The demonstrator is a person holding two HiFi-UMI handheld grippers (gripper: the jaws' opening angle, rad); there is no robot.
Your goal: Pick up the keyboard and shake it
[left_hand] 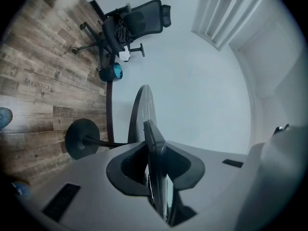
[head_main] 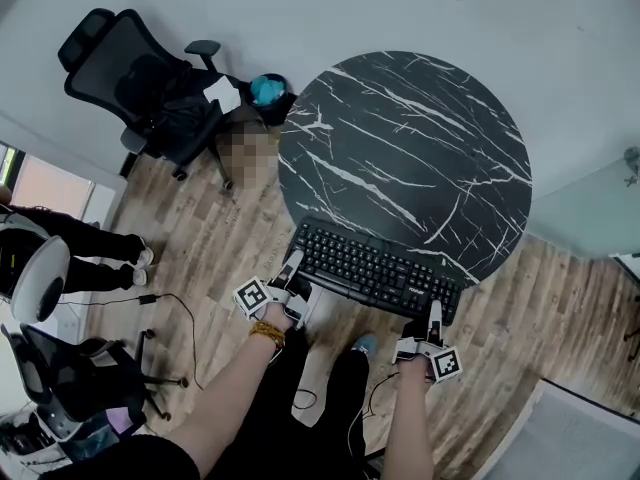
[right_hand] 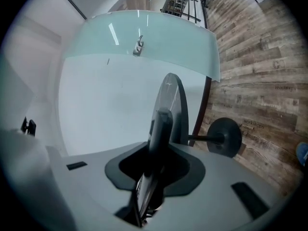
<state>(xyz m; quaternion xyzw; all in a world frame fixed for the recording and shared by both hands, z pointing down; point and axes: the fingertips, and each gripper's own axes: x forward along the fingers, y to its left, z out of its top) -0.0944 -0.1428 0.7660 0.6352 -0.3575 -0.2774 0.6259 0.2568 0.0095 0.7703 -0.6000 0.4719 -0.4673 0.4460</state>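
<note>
A black keyboard (head_main: 375, 268) lies across the near edge of the round black marble table (head_main: 410, 138); I cannot tell whether it rests on the top or hangs just above it. My left gripper (head_main: 293, 263) is shut on the keyboard's left end. My right gripper (head_main: 434, 315) is shut on its right end. In the left gripper view the keyboard (left_hand: 153, 143) stands edge-on between the jaws of that gripper (left_hand: 155, 170), which press on both its faces. The right gripper view shows the same: the keyboard (right_hand: 161, 129) edge-on in that gripper (right_hand: 153, 172).
A black office chair (head_main: 150, 88) and a blue object (head_main: 267, 90) stand beyond the table at the left. A person's legs (head_main: 95, 253), a second chair (head_main: 70, 368) and a floor cable (head_main: 175, 313) are at the left. The table's pedestal base (left_hand: 82, 138) stands on wood flooring.
</note>
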